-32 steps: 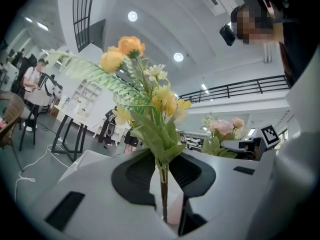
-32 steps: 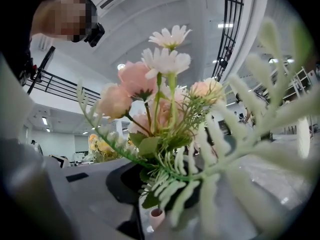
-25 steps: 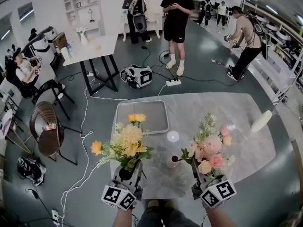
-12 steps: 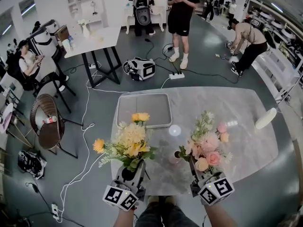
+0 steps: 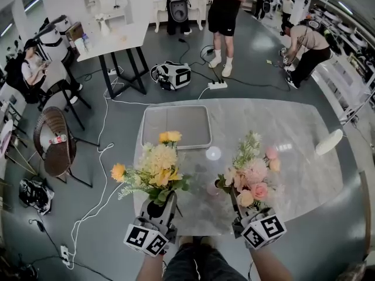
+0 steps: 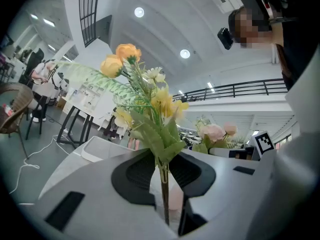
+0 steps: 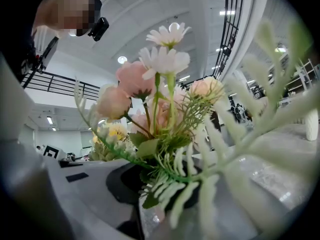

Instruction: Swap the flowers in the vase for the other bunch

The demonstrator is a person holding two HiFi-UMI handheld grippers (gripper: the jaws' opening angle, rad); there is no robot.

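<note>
Finding: the swap is at its midpoint. My left hand-held gripper (image 5: 159, 208) is clamped on the yellow bunch (image 5: 155, 171); the left gripper view shows the jaws nearly together with the thin stem (image 6: 163, 194) pinched between the pads. My right hand-held gripper (image 5: 239, 212) is likewise closed on the pink bunch (image 5: 253, 177), though foliage covers most of that grip in the right gripper view. Both bunches are held in the air over the near edge of the tabletop (image 5: 293, 157), well apart from each other. The small pink vase (image 5: 212, 188) stands on the tabletop between them, nearer the pink bunch, and as far as the head view shows it holds no flowers. The tray (image 5: 176, 127) at the far side holds nothing that I can make out. Judged done: the old bunch is out of the vase and the replacement is picked up. I cannot tell which bunch is which. Judged left: lower the replacement's stems into the vase mouth, release it, and set the other bunch down. Orientation: each bunch stands upright, long axis near vertical, heads up and cut ends down below the jaws. The yellow heads lean a little toward the left of the left gripper view. The pink bunch fans wider, with a pale frond spreading right.
</note>
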